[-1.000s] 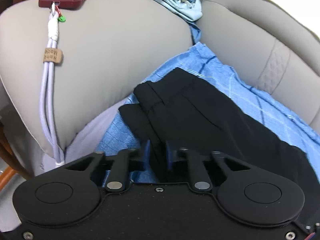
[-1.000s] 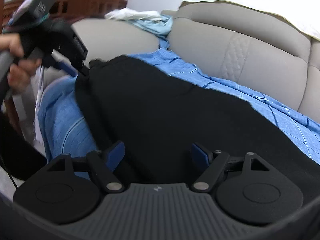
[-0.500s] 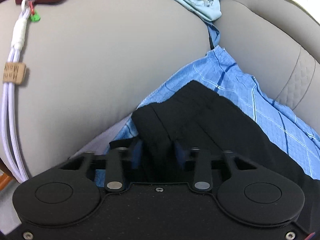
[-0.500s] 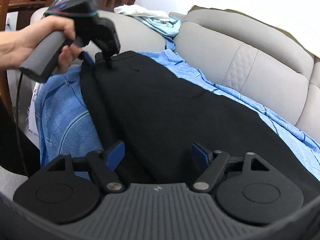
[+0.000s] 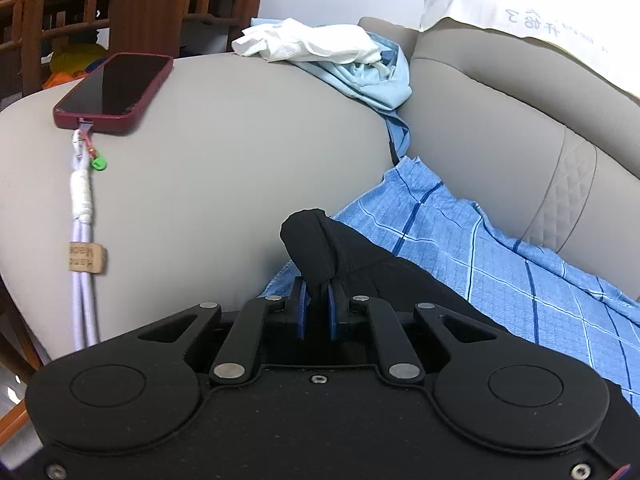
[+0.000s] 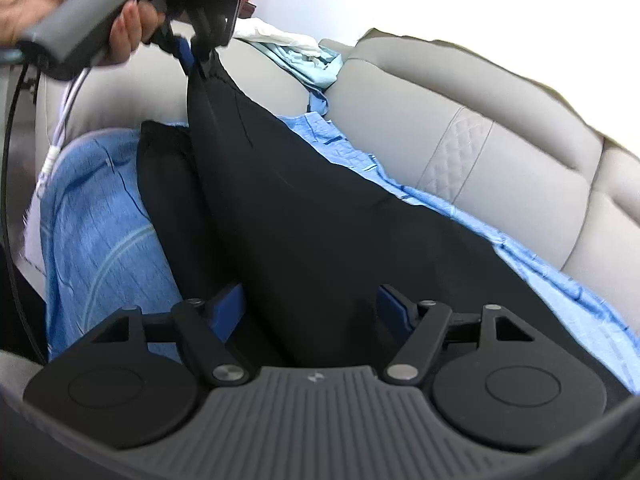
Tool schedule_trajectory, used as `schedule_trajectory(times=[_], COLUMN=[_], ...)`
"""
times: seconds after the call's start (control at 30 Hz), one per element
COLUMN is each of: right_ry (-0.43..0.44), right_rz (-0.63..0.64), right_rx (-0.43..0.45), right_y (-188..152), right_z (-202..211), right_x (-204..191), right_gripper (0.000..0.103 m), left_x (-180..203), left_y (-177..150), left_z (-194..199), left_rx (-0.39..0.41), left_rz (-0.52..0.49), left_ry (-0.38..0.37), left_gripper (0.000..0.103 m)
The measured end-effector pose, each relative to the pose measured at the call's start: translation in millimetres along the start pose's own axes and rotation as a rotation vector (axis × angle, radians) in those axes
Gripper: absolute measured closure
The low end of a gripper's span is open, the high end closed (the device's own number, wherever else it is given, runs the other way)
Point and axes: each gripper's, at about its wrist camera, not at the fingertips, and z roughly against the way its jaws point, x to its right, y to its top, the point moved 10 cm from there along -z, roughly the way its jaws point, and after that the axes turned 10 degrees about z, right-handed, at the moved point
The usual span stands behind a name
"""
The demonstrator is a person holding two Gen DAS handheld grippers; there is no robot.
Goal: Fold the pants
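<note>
From the left wrist camera, the left hand-held gripper (image 5: 317, 312) has its blue pads pinched together on a bunched corner of the black pants (image 5: 384, 280), which stands up just ahead of the fingertips; the rest of the pants runs away to the right and below the tool over a blue checked sheet (image 5: 500, 264). To the left rises the sofa armrest (image 5: 224, 168), with a phone (image 5: 114, 90) on top, well apart from the grip. From the right wrist camera, the right hand-held gripper (image 6: 312, 304) stands apart, its jaws wide, with the pants (image 6: 320, 216) lying between and ahead of them. Their long axis slants from the raised corner, far ahead and left, down to the right. The sofa seat to the right looks like open room for carrying the corner over.
</note>
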Motion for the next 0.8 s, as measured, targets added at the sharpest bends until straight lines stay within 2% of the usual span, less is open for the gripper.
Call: schedule_trajectory(times=[0.03,0.07,0.1,0.13,0.17,0.23,0.33,0.5,0.6,0.63,0.67,0.7,0.77,0.8], right_ry=[-0.017,-0.033,-0.043,-0.054,-0.058,-0.032,-0.005,0.084,0.099,0.121,0.142,0.167,0.241,0.270], right_rz=[0.008,0.012,0.010,0.001,-0.020,-0.052,-0.009,-0.006,0.027,0.029,0.018,-0.008,-0.114,-0.177], right_rx=[-0.008,-0.020,-0.034,-0.057,-0.081,-0.088,-0.075,-0.124,-0.118,-0.117,-0.119,-0.126,-0.134,-0.132], right_y=[-3,-6,-8,-12,-17,-19,-18,-30,-29,-29,-27,-27,-24,-22], right_z=[2,2,1,2,3,10,26,30,32,33,33,34,37,38], right_x=[3,7,11,16,23,30,25,3,-3,-4,-1,4,18,29], right_gripper=[0.027,0.037,0.051,0.089,0.099,0.100,0.100,0.100,0.097,0.091,0.072,0.067,0.052,0.049], left_x=[-2,-3,-5,-6,-9,-13,-24,-46,-48,-47,-47,-46,-47,-49], left_y=[1,1,2,1,-2,-9,-25,-56,-62,-63,-63,-64,-65,-66], left_z=[1,1,2,3,5,8,9,-8,-10,-11,-11,-13,-15,-16], left_rx=[-0.007,-0.011,-0.014,-0.018,-0.020,-0.021,-0.022,-0.091,-0.074,-0.065,-0.061,-0.061,-0.066,-0.068], left_rz=[0.009,0.016,0.018,0.018,0.013,-0.011,-0.057,-0.102,-0.152,-0.167,-0.177,-0.182,-0.180,-0.175], left_ry=[0.000,-0.002,-0.002,0.002,0.007,0.026,0.077,0.181,0.206,0.213,0.218,0.222,0.222,0.220], left_gripper=[0.093,0.093,0.093,0.093,0.093,0.093,0.093,0.091,0.090,0.089,0.088,0.087,0.086,0.085])
